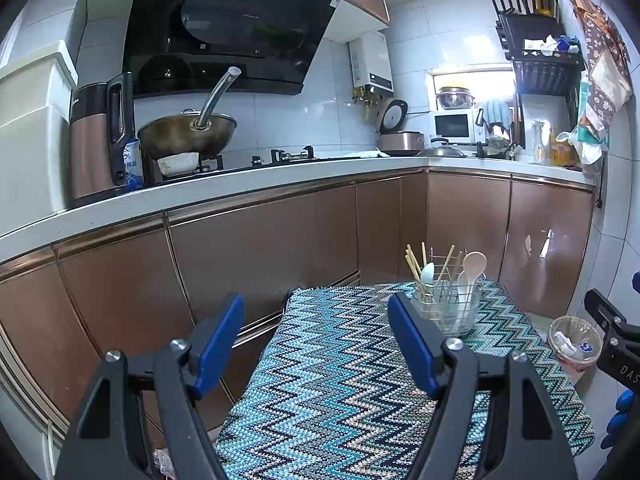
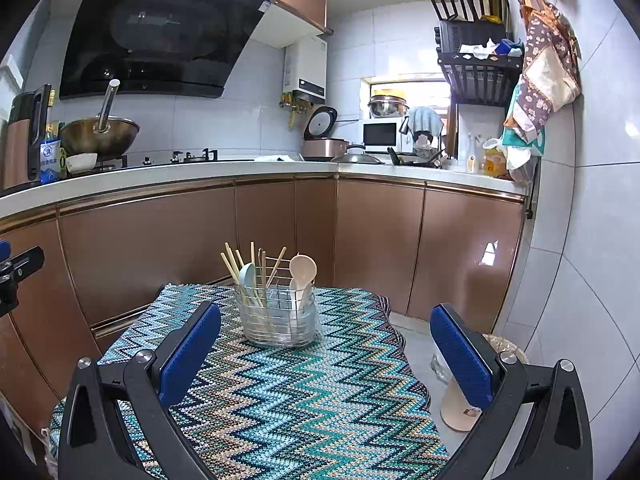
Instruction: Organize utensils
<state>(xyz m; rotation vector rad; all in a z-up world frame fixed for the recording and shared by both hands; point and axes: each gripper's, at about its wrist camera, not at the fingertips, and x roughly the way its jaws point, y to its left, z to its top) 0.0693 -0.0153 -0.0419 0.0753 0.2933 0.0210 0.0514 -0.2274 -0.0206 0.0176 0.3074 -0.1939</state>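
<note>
A wire utensil holder (image 1: 448, 312) (image 2: 278, 318) stands at the far end of a table covered with a zigzag cloth (image 1: 352, 392) (image 2: 280, 400). It holds several wooden chopsticks (image 2: 236, 268), a pale blue spoon (image 2: 248, 276) and beige spoons (image 2: 302, 270). My left gripper (image 1: 316, 320) is open and empty above the cloth, left of the holder. My right gripper (image 2: 326, 328) is open and empty, just short of the holder. The right gripper also shows at the right edge of the left wrist view (image 1: 612, 328).
Copper-coloured cabinets (image 2: 160, 240) and a white counter (image 2: 200, 172) run behind the table. A wok (image 2: 100, 132), kettle (image 1: 100, 140), rice cooker (image 2: 324, 144) and microwave (image 2: 382, 134) stand on the counter. A lined bin (image 1: 574, 344) sits on the floor right of the table.
</note>
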